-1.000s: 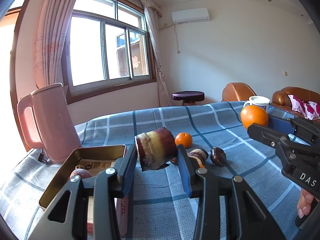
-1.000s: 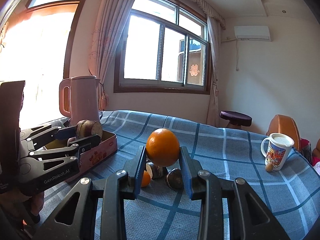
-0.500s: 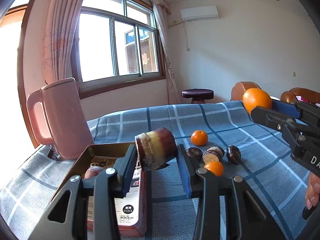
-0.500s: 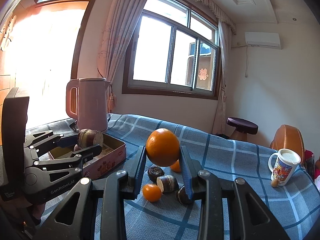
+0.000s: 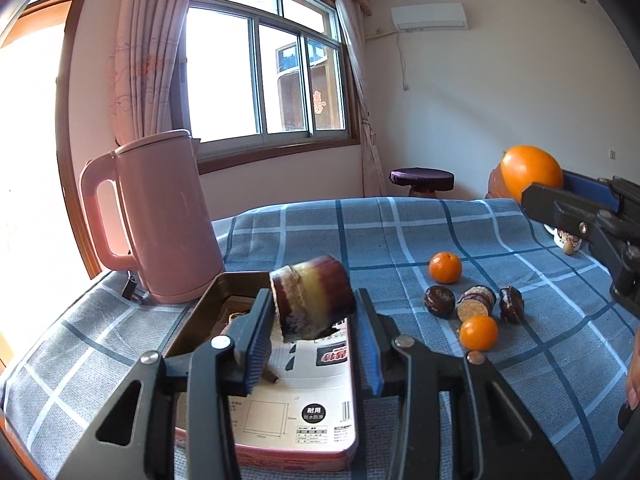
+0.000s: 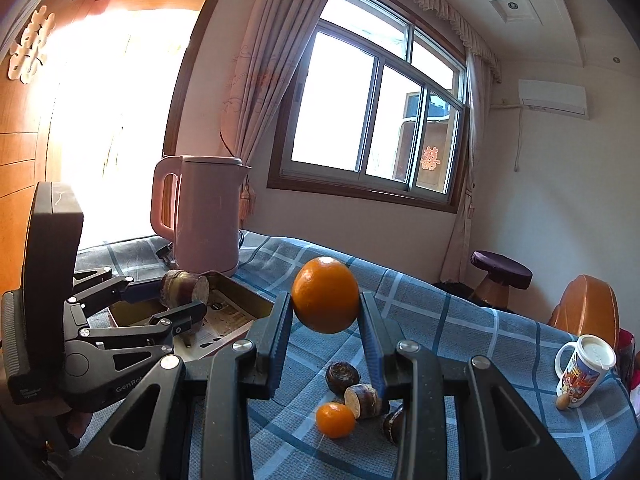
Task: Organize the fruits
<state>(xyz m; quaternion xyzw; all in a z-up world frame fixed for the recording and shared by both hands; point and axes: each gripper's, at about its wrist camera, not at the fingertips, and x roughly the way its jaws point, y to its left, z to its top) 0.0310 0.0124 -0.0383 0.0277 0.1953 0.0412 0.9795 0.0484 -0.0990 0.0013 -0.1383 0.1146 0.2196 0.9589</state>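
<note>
1. My left tongs (image 5: 314,322) clamp a short purple-skinned sugarcane segment (image 5: 312,300) above the open rectangular metal tin (image 5: 208,300).
2. My right tongs (image 6: 324,338) clamp a large round orange (image 6: 325,294) above the blue checked tabletop (image 6: 460,328).

Sugarcane chunk (image 5: 312,300) in left gripper (image 5: 314,330) jaws, seemingly over tin (image 5: 208,300).

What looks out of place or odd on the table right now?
Nothing is spilled or broken. The tin is nearly bare while two small oranges and dark cut pieces lie loose on the cloth. A kettle plug lies loose too.
</note>
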